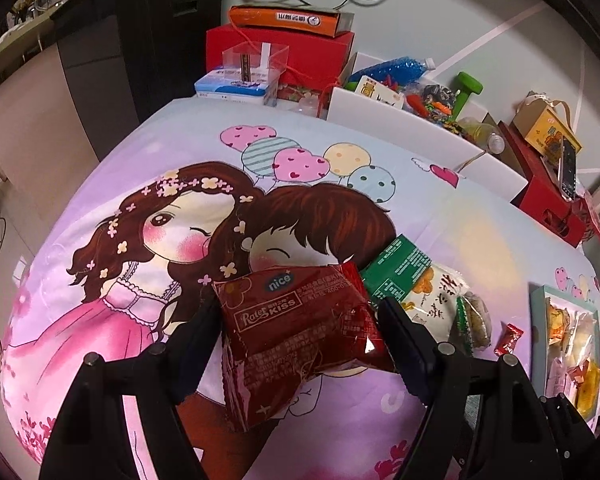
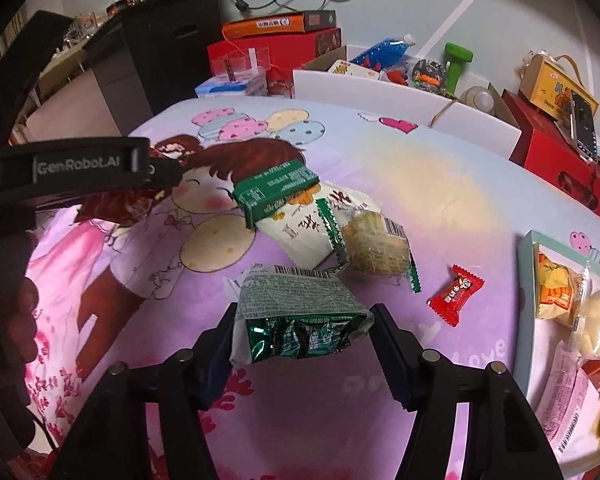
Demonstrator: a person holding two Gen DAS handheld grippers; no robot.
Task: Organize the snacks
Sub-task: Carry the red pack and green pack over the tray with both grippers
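Note:
My left gripper (image 1: 300, 320) is shut on a dark red snack packet (image 1: 300, 332) and holds it above the cartoon tablecloth. My right gripper (image 2: 302, 324) is shut on a green foil snack packet (image 2: 300, 316). On the cloth lie a green box (image 2: 276, 192), a white packet (image 2: 300, 228), a clear-wrapped cake (image 2: 376, 244) and a small red candy (image 2: 454, 294). A pale blue tray (image 2: 526, 280) at the right edge holds several wrapped snacks. The left gripper's body (image 2: 80, 172) shows at the left of the right wrist view.
A white bin (image 1: 412, 128) of toys stands along the table's far edge. Red boxes (image 1: 280, 48) and an orange box are stacked at the back. Another red box (image 2: 560, 168) with a phone sits at the right.

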